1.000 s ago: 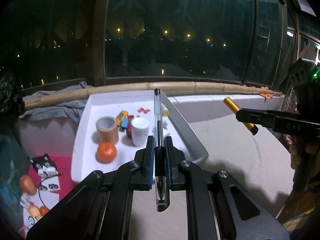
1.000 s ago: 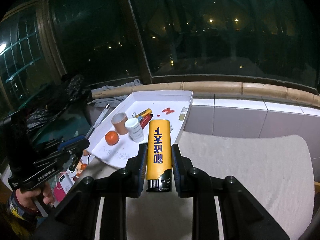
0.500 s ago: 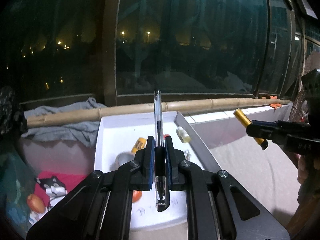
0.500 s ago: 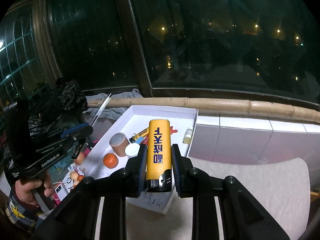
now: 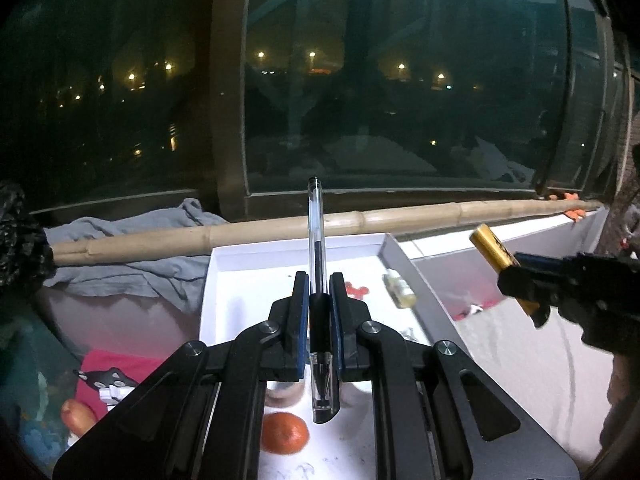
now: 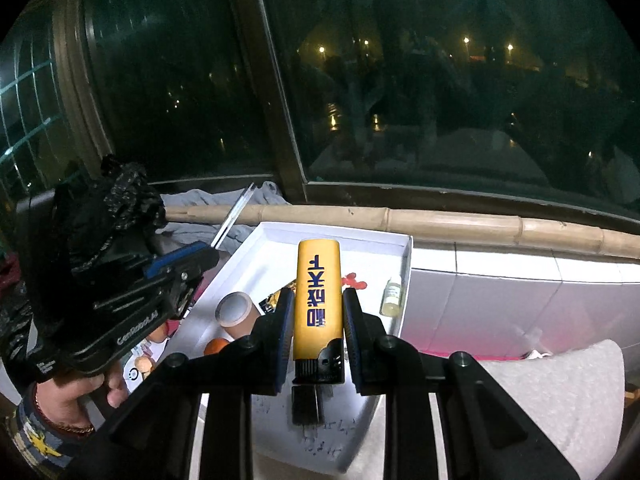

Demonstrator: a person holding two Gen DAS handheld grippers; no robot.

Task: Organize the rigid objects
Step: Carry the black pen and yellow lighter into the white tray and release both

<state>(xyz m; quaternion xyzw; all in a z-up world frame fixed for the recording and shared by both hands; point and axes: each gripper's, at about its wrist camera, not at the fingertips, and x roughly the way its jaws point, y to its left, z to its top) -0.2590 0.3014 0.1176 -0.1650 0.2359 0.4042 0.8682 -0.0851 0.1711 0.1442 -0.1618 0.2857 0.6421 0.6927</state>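
Yellow lighter [image 6: 318, 300] clamped in right claw [image 6: 316, 320]; left claw [image 5: 319, 312] grips pen [image 5: 317, 276].

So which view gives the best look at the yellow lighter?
The right wrist view: the yellow lighter fills the centre, clamped between the right gripper fingers, with its blue printed characters and black cap plain. The left wrist view shows it only small, blurred and side-on at the right.

1. Right gripper [image 6: 316, 320] clamps a yellow lighter [image 6: 319, 300] upright, above the white tray [image 6: 406, 276].
2. Left gripper [image 6: 200, 256] grips a pen [image 6: 234, 216] beside the tray.
3. Tape roll [image 6: 234, 314], orange [image 6: 216, 346] and bottle [image 6: 392, 296] lie inside.
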